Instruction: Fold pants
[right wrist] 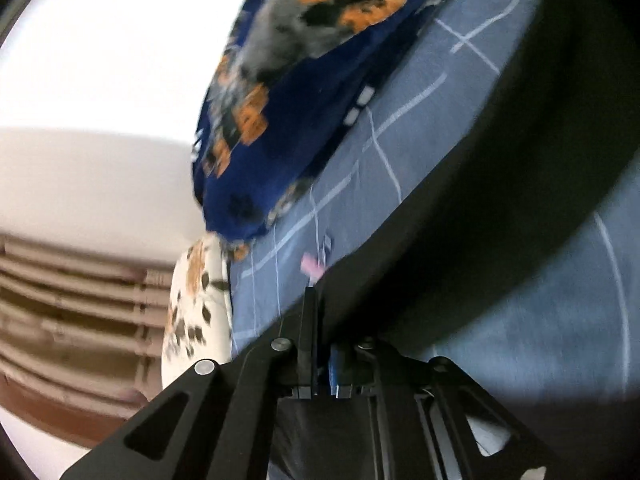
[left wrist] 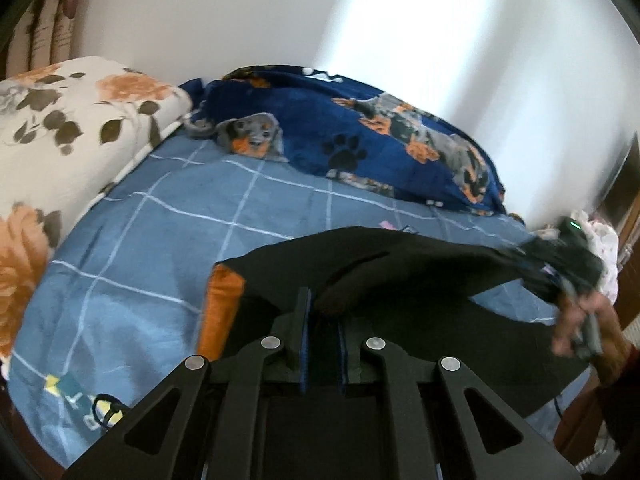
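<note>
The black pants (left wrist: pixel 400 272) hang stretched in the air above the blue checked bedsheet (left wrist: pixel 168 240). An orange lining patch (left wrist: pixel 220 312) shows at their left edge. My left gripper (left wrist: pixel 322 312) is shut on the pants' near edge. In the left wrist view my right gripper (left wrist: pixel 576 276) shows at the far right, held by a hand, gripping the other end of the pants. In the right wrist view my right gripper (right wrist: pixel 324 320) is shut on the black pants (right wrist: pixel 500 200), which sweep up to the right over the bedsheet (right wrist: pixel 400 100). That view is tilted and blurred.
A dark blue dog-print blanket (left wrist: pixel 360 132) lies bunched at the back of the bed and also shows in the right wrist view (right wrist: pixel 300 80). A floral white quilt (left wrist: pixel 60 128) sits at the left. A white wall (left wrist: pixel 360 20) stands behind. A curtain (right wrist: pixel 72 300) hangs nearby.
</note>
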